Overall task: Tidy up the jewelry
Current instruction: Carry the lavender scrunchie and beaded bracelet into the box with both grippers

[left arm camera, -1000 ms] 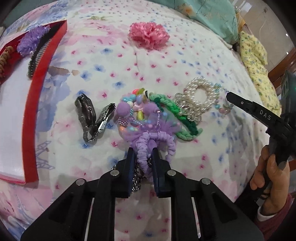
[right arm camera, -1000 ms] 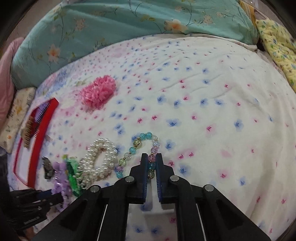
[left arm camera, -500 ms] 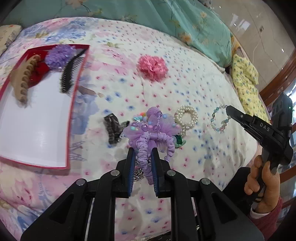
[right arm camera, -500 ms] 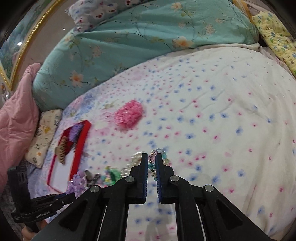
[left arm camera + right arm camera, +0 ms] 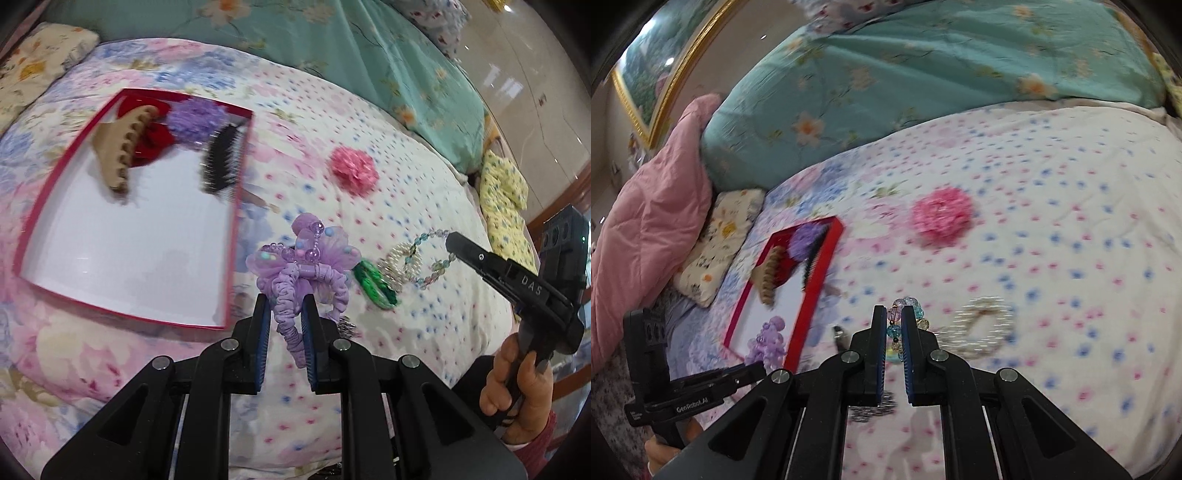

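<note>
left tool (image 5: 286, 325) of ours grips a purple scrunchie (image 5: 295, 280), lifted just off the bed (image 5: 406, 184) beside the red tray (image 5: 231, 266). our right tool (image 5: 894, 328) is clamped on a bead bracelet (image 5: 905, 306), near the pearl bracelet (image 5: 982, 328). a pink flower (image 5: 354, 173) lies farther back on the bed.

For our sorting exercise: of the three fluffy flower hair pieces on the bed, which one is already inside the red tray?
The plain purple flower, at the tray's far end. The pink flower lies on the bedspread, and the beaded purple scrunchie hangs in the left claw.
</note>
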The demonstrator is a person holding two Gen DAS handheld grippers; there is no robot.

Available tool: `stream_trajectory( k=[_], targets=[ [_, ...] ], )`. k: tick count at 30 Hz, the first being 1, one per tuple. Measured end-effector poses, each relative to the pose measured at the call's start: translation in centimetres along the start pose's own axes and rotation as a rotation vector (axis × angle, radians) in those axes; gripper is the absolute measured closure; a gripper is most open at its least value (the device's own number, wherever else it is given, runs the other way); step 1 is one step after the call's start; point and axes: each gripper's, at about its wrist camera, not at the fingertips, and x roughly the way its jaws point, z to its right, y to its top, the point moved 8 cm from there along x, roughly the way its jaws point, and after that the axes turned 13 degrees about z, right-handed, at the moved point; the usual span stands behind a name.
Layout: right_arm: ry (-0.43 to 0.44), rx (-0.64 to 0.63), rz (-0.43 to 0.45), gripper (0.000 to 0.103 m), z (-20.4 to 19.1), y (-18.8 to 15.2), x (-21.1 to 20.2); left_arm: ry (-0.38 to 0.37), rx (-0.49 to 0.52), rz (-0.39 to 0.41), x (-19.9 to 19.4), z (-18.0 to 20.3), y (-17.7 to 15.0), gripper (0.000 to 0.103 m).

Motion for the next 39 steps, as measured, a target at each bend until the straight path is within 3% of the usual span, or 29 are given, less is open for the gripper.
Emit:
stream_trajectory(
  k=[19,33,39],
  targets=[
    [0.198,-0.097,-0.097,0.096,-12.6,-1.8,7.7,0.115,-0.140,0.080,-2.5,-9.7,2.9,0.089],
    [0.265,-0.114,-0.181,0.096,-17.9,-3.9,16.0,0.211,-0.211,0.103,-1.0,-16.2,5.5,0.089],
    [0.279,-0.100,-0.207,0.096,-18.4,-4.3,19.4,0.263,-0.239,0.097,0.8,-18.6,6.1,0.089]
  ],
)
